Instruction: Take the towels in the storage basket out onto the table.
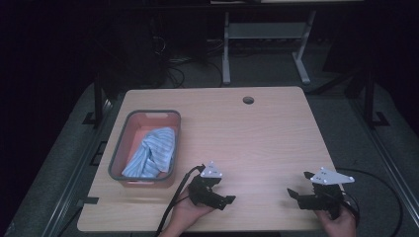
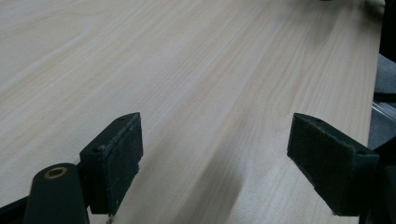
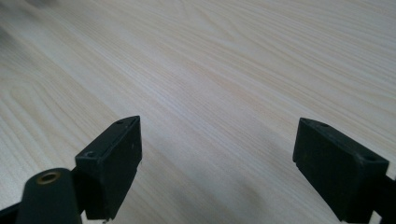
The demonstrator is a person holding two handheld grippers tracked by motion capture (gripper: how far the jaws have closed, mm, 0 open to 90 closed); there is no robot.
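Observation:
A grey-rimmed basket with a pinkish inside stands on the left of the light wooden table. A blue-and-white striped cloth lies crumpled in it. My left gripper rests near the table's front edge, just right of the basket, held in a hand. Its jaws stand wide apart over bare wood in the left gripper view. My right gripper sits at the front right, its jaws also wide open with nothing between them.
A round cable hole sits near the table's far edge. Black cables trail off the front edge from both grippers. Beyond the table stand white desk legs on a dark floor.

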